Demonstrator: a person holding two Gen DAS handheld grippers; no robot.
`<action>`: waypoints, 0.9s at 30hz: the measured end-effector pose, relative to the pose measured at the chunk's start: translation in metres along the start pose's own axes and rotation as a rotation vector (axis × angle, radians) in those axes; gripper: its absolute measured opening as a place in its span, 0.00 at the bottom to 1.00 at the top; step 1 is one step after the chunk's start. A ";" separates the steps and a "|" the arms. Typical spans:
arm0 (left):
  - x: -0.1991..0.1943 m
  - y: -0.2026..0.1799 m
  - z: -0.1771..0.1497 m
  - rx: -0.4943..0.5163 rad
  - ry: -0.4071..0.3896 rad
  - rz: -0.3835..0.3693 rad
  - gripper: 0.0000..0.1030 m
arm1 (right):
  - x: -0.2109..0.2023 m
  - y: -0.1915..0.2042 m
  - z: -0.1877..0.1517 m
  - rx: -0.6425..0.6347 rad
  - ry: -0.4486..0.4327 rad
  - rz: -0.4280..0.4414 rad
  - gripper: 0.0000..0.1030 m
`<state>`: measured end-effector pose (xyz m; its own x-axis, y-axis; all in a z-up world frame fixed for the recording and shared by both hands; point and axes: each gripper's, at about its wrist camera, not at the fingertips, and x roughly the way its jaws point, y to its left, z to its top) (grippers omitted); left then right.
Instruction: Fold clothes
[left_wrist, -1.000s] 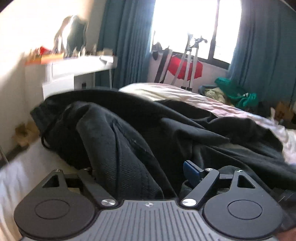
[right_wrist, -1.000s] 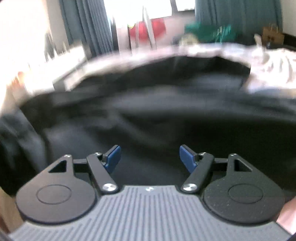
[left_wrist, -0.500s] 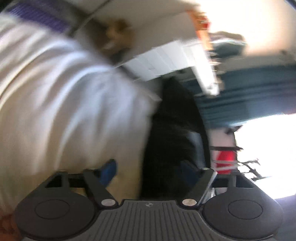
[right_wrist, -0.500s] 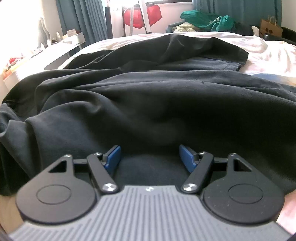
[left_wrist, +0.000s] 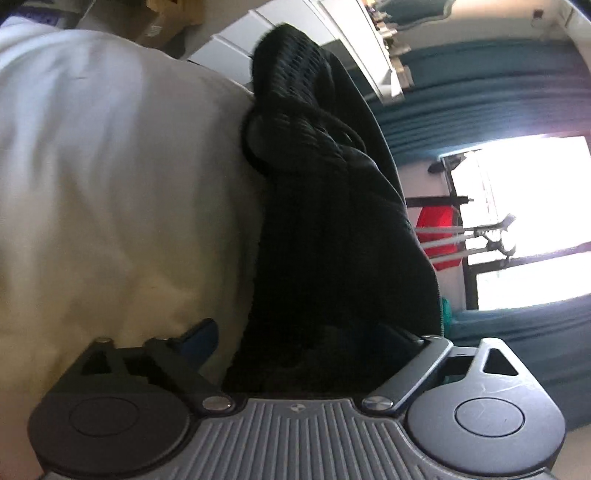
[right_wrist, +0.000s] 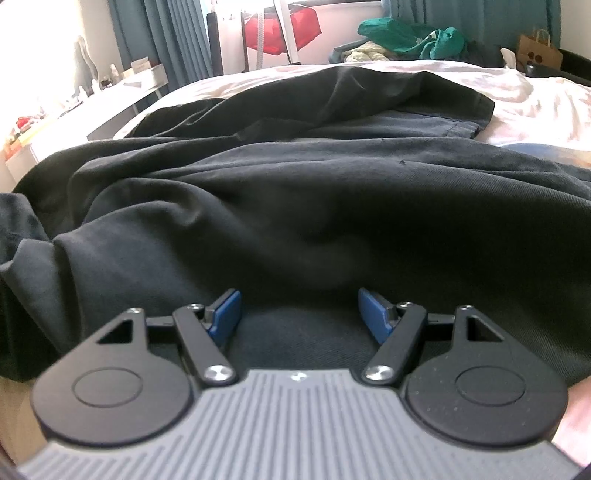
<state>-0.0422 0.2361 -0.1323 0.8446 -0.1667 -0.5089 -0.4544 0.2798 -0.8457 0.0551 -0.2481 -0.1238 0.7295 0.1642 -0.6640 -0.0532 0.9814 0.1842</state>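
A black garment (right_wrist: 295, 192) lies spread and rumpled over the bed, reaching from the near edge to a hem at the far right. My right gripper (right_wrist: 299, 306) hovers low over its near part, blue pads (right_wrist: 225, 314) apart, with cloth under and between them but not pinched. The left wrist view is rolled sideways. There a bunched end of the black garment (left_wrist: 325, 221) rests on the white sheet (left_wrist: 110, 184). My left gripper (left_wrist: 310, 332) straddles this bunch with its jaws opening. One blue pad (left_wrist: 201, 338) stands clear over the sheet and the other is hidden behind cloth.
A white desk (right_wrist: 122, 99) with small items runs along the left of the bed. Teal curtains (right_wrist: 162, 37), a bright window, a red item on a stand (right_wrist: 284, 26) and a green clothes pile (right_wrist: 410, 37) lie beyond. A paper bag (right_wrist: 535, 48) sits far right.
The left gripper has rolled onto its side and dropped toward the bunched end of the garment, its jaws now wider. The right gripper has stayed put; its view has sharpened.
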 end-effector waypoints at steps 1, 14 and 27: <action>0.002 0.001 -0.001 -0.014 0.002 -0.013 0.94 | 0.000 0.000 0.000 -0.003 0.001 -0.002 0.70; -0.015 0.001 0.012 -0.032 -0.045 0.085 0.36 | 0.002 -0.003 0.004 -0.001 0.006 0.008 0.70; -0.107 -0.100 0.046 0.575 -0.073 0.605 0.17 | -0.006 -0.007 0.003 0.001 0.008 -0.010 0.70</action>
<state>-0.0740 0.2692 0.0141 0.5266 0.2235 -0.8202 -0.6364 0.7433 -0.2061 0.0534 -0.2561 -0.1188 0.7246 0.1550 -0.6715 -0.0454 0.9830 0.1779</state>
